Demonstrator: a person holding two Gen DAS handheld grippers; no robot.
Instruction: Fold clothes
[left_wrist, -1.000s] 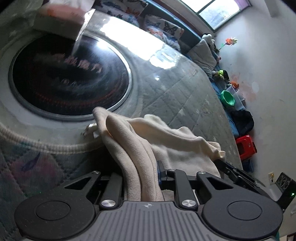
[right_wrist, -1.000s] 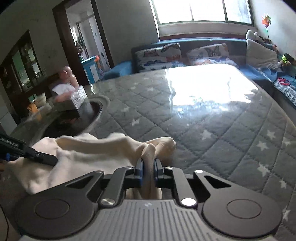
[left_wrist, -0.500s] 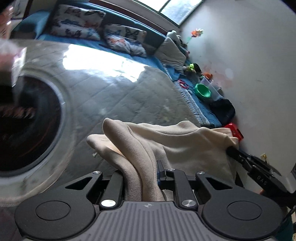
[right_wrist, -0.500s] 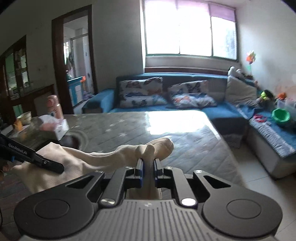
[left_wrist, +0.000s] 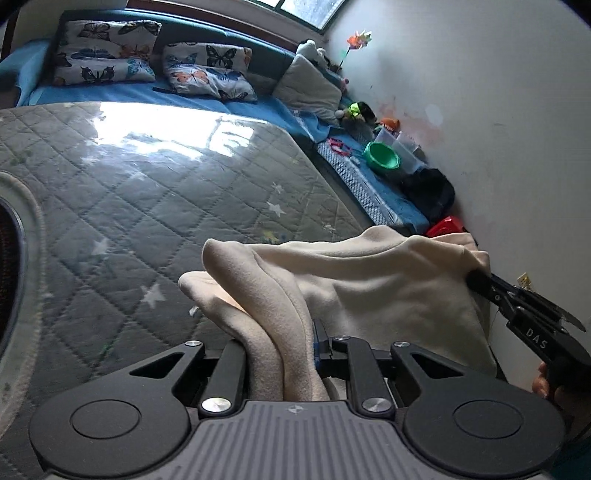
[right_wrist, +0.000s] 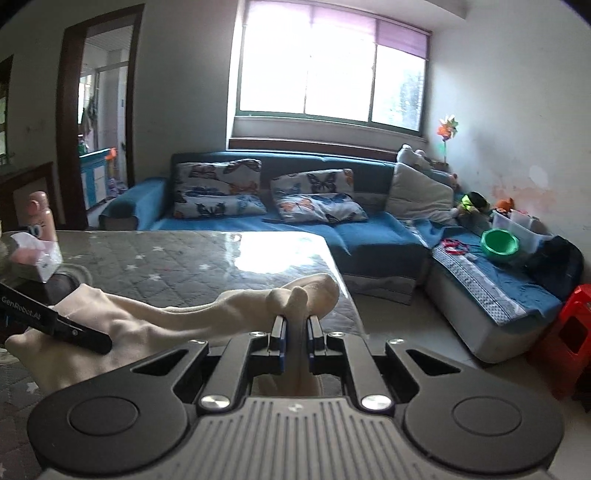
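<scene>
Quilted grey worktop (left_wrist: 155, 192) in sunlit lounge: L gripper (left_wrist: 280, 350) & R gripper (right_wrist: 295, 332), jaws clamped on cream garment (left_wrist: 369, 288), stretched between them.

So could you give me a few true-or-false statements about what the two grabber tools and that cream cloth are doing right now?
1. Both tools pinch the same cream fleece garment. True.
2. The left gripper stands open and empty. False: it is shut on bunched folds of the garment.
3. The right gripper clamps a fold of the cloth between its jaws. True.
4. The garment lies spread flat on the grey quilted star-print table cover. False: it hangs bunched between the grippers above the cover.
5. A green plastic bowl sits on the blue sofa. True.
</scene>
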